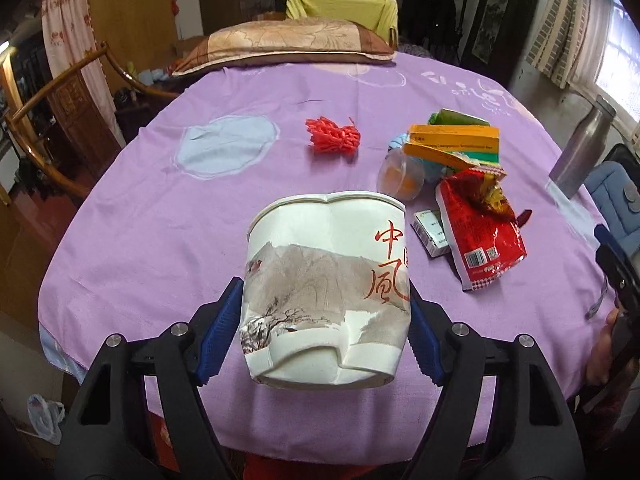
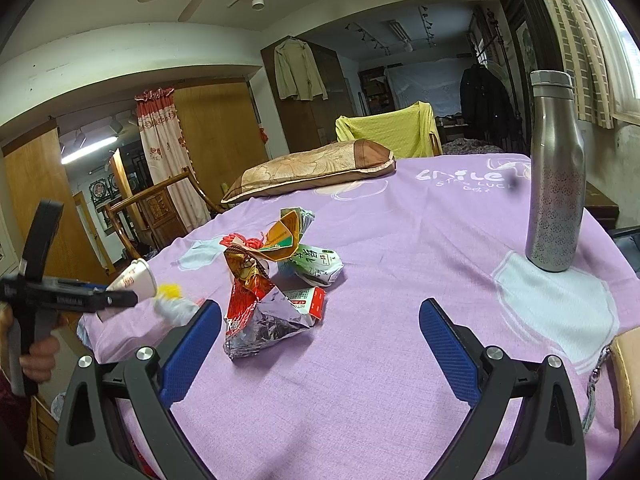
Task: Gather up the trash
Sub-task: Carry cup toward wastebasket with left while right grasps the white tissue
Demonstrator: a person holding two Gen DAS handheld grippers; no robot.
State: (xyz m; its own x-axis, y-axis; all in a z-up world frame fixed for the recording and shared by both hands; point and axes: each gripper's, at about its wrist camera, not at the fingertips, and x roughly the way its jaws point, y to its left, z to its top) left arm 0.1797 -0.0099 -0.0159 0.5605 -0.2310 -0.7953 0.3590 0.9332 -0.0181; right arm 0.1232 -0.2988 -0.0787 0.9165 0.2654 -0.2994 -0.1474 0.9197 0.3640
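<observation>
My left gripper [image 1: 325, 294] is shut on a white paper cup [image 1: 320, 240] with a grey landscape print and red characters. Its blue pads press the cup's sides, and the wall is dented. The cup hangs above the near edge of the purple-clothed table [image 1: 160, 208]. In the right wrist view, the same cup [image 2: 134, 280] shows at the far left. A trash pile lies on the right: a red snack bag [image 1: 480, 232], a small carton [image 1: 430, 232], a clear plastic cup [image 1: 400, 176] and yellow boxes [image 1: 452, 140]. My right gripper [image 2: 320, 307] stands open just above the cloth, with the red snack bag [image 2: 248, 304] beyond its left finger.
A red bundle [image 1: 332, 136] lies mid-table. A steel bottle [image 2: 556, 176] stands upright at the right edge. A brown pillow [image 1: 288, 44] rests at the far edge with a yellow-draped chair behind it. A wooden chair [image 1: 60, 120] stands to the left.
</observation>
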